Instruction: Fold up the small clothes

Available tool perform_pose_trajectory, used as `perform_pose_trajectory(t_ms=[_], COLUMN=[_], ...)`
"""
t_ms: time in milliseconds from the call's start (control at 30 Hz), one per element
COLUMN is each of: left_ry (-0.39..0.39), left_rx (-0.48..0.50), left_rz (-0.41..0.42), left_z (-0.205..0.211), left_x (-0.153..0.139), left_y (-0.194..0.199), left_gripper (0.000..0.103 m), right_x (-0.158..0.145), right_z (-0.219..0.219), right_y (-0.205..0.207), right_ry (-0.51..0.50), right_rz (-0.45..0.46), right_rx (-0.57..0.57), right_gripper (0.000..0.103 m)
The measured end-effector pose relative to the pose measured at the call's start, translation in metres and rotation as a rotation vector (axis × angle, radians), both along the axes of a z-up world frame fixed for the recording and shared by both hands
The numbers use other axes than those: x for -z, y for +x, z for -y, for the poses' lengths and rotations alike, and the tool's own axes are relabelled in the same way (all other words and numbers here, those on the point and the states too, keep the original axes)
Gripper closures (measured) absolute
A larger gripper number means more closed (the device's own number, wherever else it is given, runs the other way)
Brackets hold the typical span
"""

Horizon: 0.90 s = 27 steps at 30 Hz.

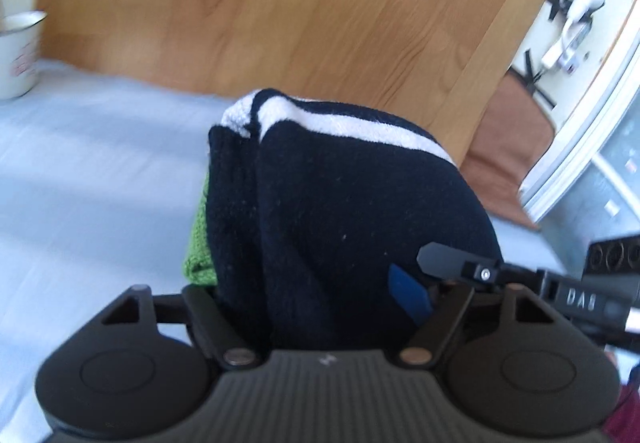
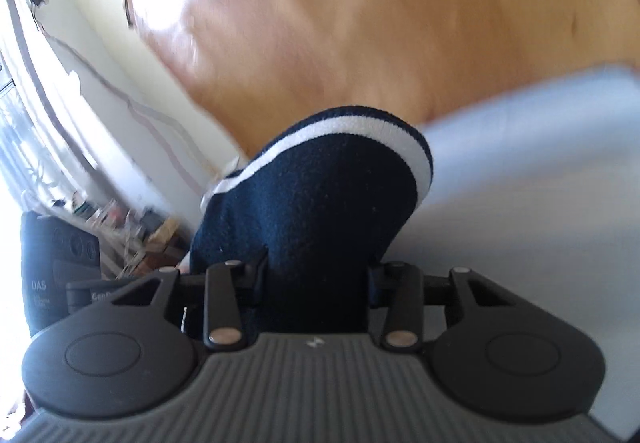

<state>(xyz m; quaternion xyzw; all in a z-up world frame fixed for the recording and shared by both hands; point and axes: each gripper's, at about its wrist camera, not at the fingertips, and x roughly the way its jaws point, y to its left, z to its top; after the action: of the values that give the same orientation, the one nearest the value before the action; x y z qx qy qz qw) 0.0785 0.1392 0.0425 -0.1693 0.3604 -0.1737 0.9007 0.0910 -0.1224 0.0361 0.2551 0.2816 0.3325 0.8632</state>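
A navy garment with white stripes (image 1: pixel 340 195) is bunched up thick on the light blue sheet (image 1: pixel 80 183). A green cloth (image 1: pixel 198 243) shows under its left side. My left gripper (image 1: pixel 312 283) has the bundle filling its jaws; the blue pad (image 1: pixel 412 295) of one finger lies against the cloth, and the other finger is hidden. In the left wrist view a black fingertip (image 1: pixel 440 255) of my right gripper reaches onto the same bundle from the right. In the right wrist view the navy garment (image 2: pixel 320 195) fills the narrow gap of my right gripper (image 2: pixel 316 271), which is shut on it.
A white enamel mug (image 1: pixel 18 55) stands on the sheet at far left. A wooden panel (image 1: pixel 280 3) rises behind the sheet. A brown cushion (image 1: pixel 508 147) and a white wall with a plugged charger (image 1: pixel 580 3) are at right. Cables (image 2: pixel 132 111) run along the wall.
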Motion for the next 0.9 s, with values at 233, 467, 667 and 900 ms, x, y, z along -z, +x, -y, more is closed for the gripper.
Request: perform_pose_trajectory(t_ms=[233,467,667,900], left_ry=[-0.017,0.08,0.093,0.186], left_rx=[0.049,0.006,-0.068,-0.176], left_rz=[0.053,0.043,0.052,0.088], left_z=[0.063,0.099,0.099,0.095], left_x=[-0.005,0.038,0.041,0.034], left_y=[0.104,0.149,0.139,0.065], left_gripper=[0.03,0.022,0.011,0.01], right_x=[0.0,0.046,0.049,0.056], right_z=[0.055,0.081,0.088,0.106], right_y=[0.074,0.126,0.118,0.081], right_ry=[-0.054,-0.054,-0.033,0.037], right_rz=[0.057,-0.055,-0.051,-0.086], right_rx=[0.15,0.201,0.243,0.327], right_gripper=[0.057,0.048,0.034,0.029])
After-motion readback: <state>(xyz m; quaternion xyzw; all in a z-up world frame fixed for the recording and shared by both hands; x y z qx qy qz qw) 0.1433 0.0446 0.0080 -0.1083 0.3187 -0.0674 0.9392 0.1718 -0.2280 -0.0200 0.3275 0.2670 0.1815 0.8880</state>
